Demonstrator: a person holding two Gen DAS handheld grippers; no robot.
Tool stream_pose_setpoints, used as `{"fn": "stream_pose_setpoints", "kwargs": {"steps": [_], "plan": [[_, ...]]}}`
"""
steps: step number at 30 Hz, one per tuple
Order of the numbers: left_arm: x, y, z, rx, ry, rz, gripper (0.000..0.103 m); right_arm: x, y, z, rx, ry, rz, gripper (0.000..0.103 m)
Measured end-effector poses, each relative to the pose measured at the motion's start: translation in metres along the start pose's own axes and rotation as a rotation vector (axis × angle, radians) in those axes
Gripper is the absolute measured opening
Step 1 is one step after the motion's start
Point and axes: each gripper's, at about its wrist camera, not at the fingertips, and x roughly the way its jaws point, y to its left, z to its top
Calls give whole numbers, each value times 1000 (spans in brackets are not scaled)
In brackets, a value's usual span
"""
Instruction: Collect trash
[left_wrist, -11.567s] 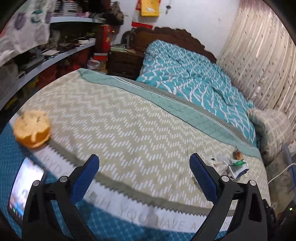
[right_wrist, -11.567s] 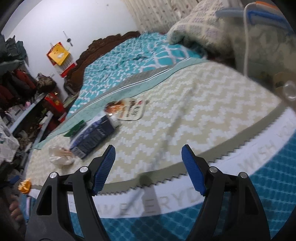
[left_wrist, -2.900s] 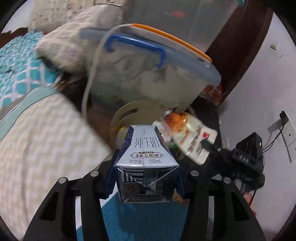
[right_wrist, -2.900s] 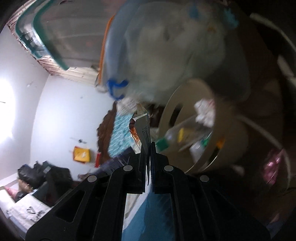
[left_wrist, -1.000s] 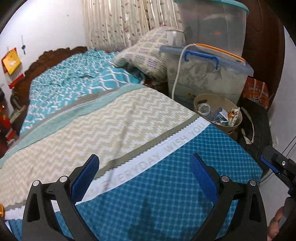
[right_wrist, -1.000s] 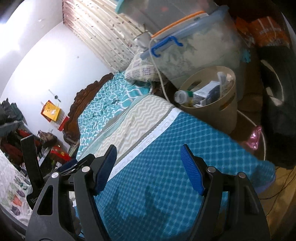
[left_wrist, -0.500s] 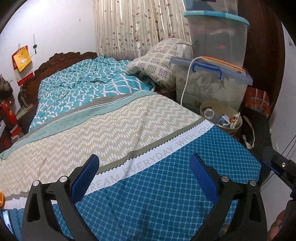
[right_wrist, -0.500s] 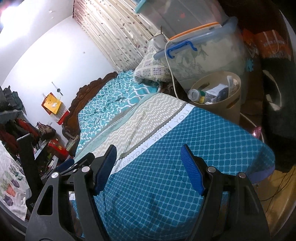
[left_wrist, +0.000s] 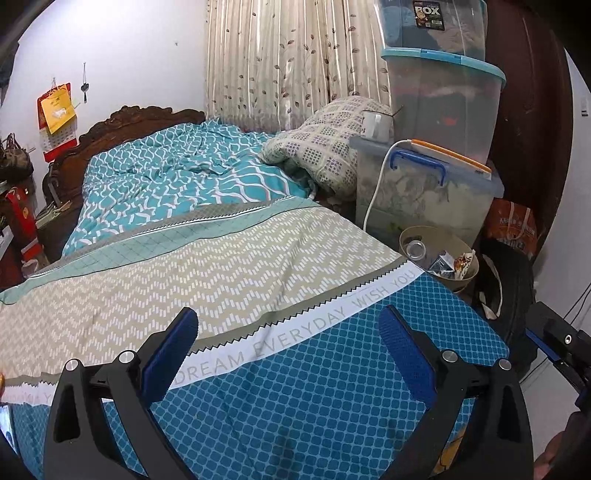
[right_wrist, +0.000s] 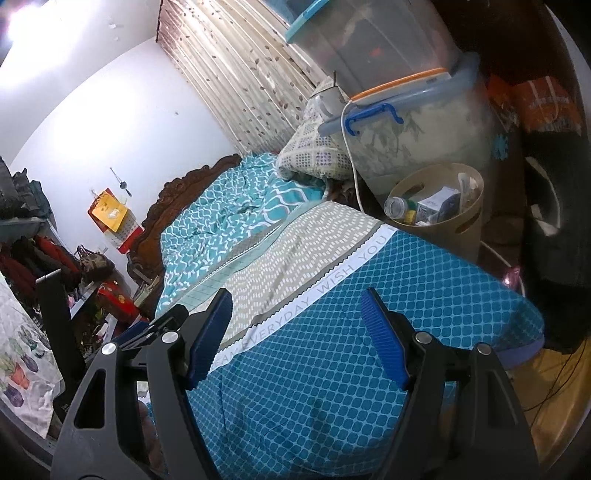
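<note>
**Beside the bed, bin filled, both grippers empty**

At right of centre, the round beige plastic bin (left_wrist: 466, 274) holds a blue milk carton (right_wrist: 437, 205) and wrappers. Left gripper (left_wrist: 289, 354) and right gripper (right_wrist: 299, 338) gape wide, holding nothing; the bin lies upper right of both, nearer the right one.

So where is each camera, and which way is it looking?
Left wrist: sits on the left gripper, faces across the bed toward the curtain; its open blue fingers show.
Right wrist: sits on the right gripper, tilted, facing the same bed; its open fingers show.
Both see the trash bin beside the bed.
</note>
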Motion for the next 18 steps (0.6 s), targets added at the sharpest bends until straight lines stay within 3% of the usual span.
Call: {"fn": "stream_pose_setpoints", "kwargs": {"steps": [10, 12, 18], "plan": [[-7, -3, -1, 9, -7, 18, 94, -1, -1, -2, 15, 5, -10, 77], [-8, -4, -1, 11, -8, 19, 94, -4, -2, -2, 20, -10, -14, 81], [-9, -4, -1, 12, -7, 31, 94, -15, -4, 1, 29, -58, -10, 82]]}}
